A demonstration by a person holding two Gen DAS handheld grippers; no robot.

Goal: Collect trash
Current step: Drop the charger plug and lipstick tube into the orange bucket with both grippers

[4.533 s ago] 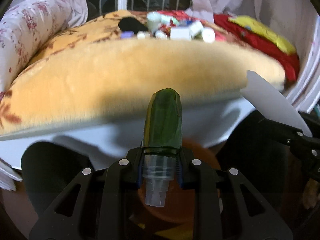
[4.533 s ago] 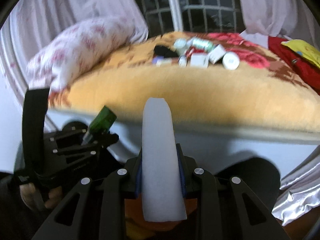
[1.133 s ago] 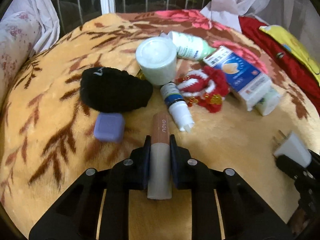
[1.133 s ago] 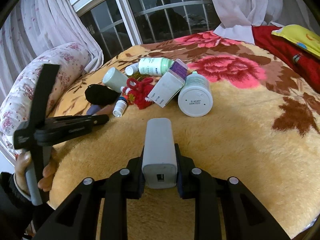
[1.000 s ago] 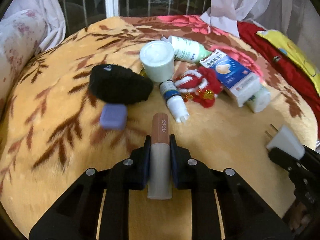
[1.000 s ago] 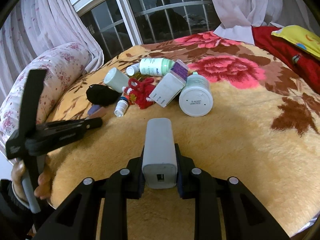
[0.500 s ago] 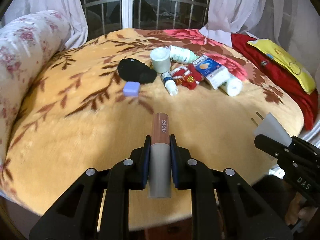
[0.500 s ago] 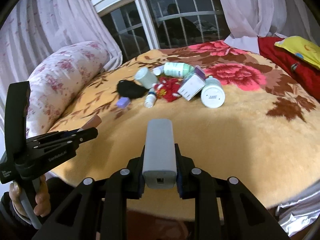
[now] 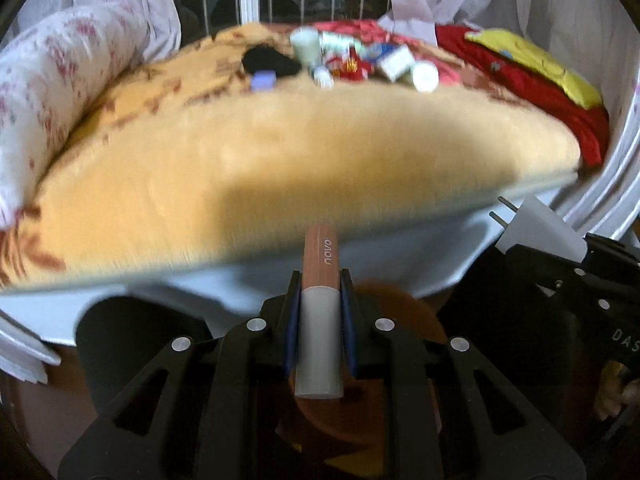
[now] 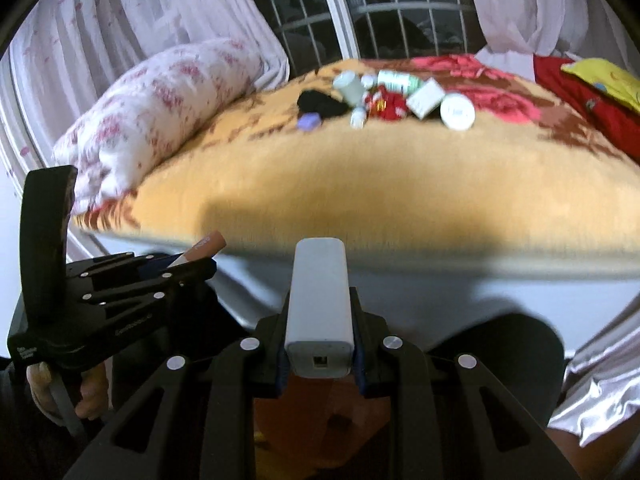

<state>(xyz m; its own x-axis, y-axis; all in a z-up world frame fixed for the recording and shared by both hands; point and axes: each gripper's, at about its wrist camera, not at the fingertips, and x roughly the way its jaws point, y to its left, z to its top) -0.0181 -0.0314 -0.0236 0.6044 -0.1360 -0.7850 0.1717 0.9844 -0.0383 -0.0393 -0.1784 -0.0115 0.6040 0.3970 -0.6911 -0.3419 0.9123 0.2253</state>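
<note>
In the left wrist view, the left claw (image 9: 319, 316) squeezes a brown and grey tube (image 9: 320, 308) between its two fingers, and the word "novo" is printed on the brown end. The tube sticks out past the edge of the bed (image 9: 280, 168). The right claw (image 9: 560, 268) at the right side grips a white plug (image 9: 536, 228), and the letters "DAS" show on its black frame. In the right wrist view, the right claw (image 10: 319, 320) is closed on the white plug (image 10: 319, 300). The left claw (image 10: 188, 266) holds the tube (image 10: 206, 245) at the left. A pile of bottles and boxes (image 10: 400, 96) lies far back on the bed (image 10: 360, 172).
</note>
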